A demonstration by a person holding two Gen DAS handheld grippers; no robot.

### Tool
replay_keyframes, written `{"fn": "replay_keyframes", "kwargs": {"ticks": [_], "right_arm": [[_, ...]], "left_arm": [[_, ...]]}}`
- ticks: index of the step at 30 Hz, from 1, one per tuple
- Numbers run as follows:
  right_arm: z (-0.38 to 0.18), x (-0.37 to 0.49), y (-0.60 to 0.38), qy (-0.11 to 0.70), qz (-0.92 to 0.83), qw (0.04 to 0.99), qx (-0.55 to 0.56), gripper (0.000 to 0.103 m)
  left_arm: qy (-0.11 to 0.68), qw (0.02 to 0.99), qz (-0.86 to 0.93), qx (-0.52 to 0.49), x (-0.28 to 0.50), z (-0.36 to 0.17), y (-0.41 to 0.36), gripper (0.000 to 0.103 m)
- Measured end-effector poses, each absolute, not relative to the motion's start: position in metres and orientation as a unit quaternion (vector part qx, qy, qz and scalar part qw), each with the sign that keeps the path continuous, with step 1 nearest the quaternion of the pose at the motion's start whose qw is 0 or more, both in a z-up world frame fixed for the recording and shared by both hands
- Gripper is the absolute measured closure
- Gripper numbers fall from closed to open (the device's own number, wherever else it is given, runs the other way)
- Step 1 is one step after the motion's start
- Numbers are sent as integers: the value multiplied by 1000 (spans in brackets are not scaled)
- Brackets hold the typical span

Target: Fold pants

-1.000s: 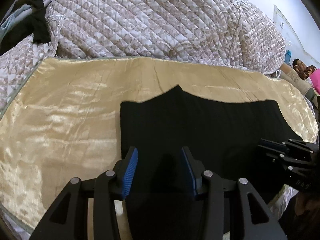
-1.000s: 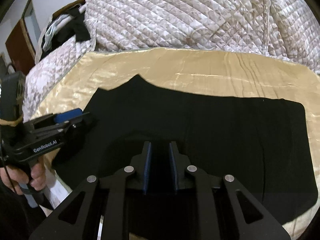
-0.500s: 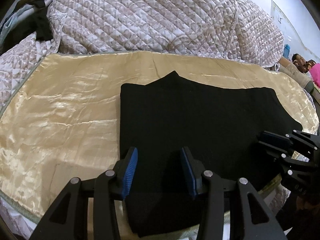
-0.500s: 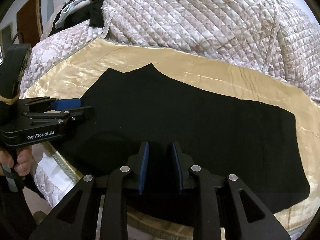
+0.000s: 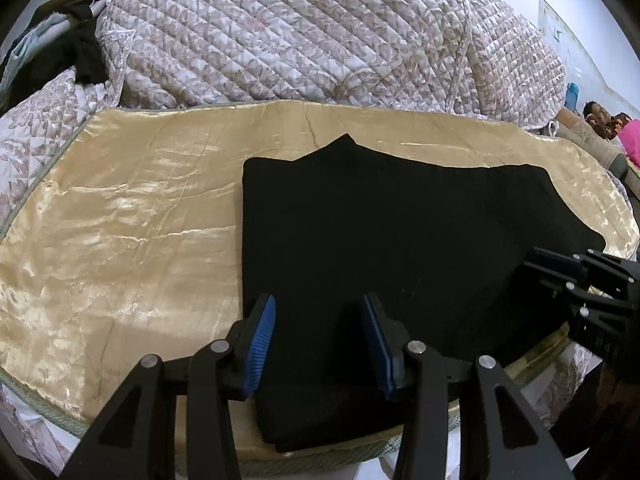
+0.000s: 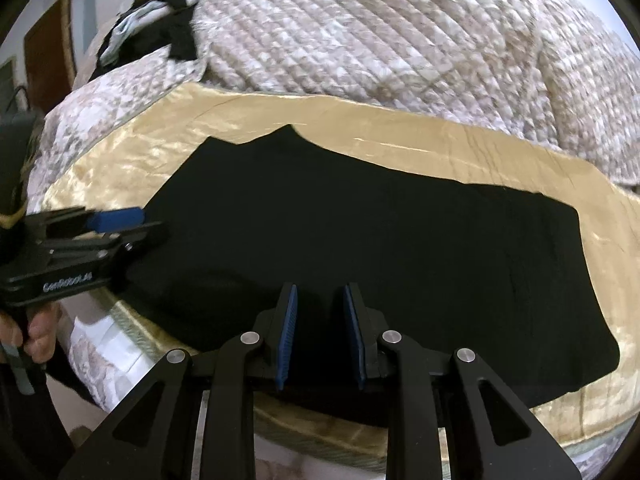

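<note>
The black pants (image 5: 400, 232) lie flat and folded on a shiny gold cloth (image 5: 120, 232), with a pointed bump on the far edge. They also show in the right wrist view (image 6: 380, 240). My left gripper (image 5: 318, 308) is open and empty, hovering over the near left part of the pants. My right gripper (image 6: 319, 296) is open a little and empty, over the near edge of the pants. The left gripper also shows at the left of the right wrist view (image 6: 132, 220). The right gripper shows at the right of the left wrist view (image 5: 560, 268).
A quilted patterned blanket (image 5: 320, 40) is heaped behind the gold cloth. Dark and pale clothes (image 6: 152, 28) lie at the far left. The bed's near edge (image 6: 132, 328) runs under the grippers. People (image 5: 608, 120) sit at the far right.
Both grippers have drawn back towards the near edge and risen from the pants. The right gripper's jaws have opened a little wider. The pants lie still.
</note>
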State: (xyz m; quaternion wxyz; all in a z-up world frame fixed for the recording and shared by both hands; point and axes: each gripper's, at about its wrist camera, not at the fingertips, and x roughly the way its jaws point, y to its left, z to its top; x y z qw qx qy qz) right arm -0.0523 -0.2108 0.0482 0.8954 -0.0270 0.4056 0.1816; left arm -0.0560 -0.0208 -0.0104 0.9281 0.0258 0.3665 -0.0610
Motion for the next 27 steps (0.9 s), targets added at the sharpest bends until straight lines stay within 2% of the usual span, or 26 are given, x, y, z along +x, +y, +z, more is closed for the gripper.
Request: {"fn": "replay_keyframes", "kwargs": {"ticks": [16, 19, 27], "right_arm": [[60, -48, -220, 382, 173, 908, 10, 79], [47, -43, -210, 412, 176, 894, -12, 79], [52, -36, -256, 408, 102, 906, 59, 79]], "left_arm": [[350, 934, -64, 27, -55, -3, -23, 54], [366, 928, -65, 31, -51, -10, -25, 54], [362, 929, -68, 30, -53, -6, -24, 54]]}}
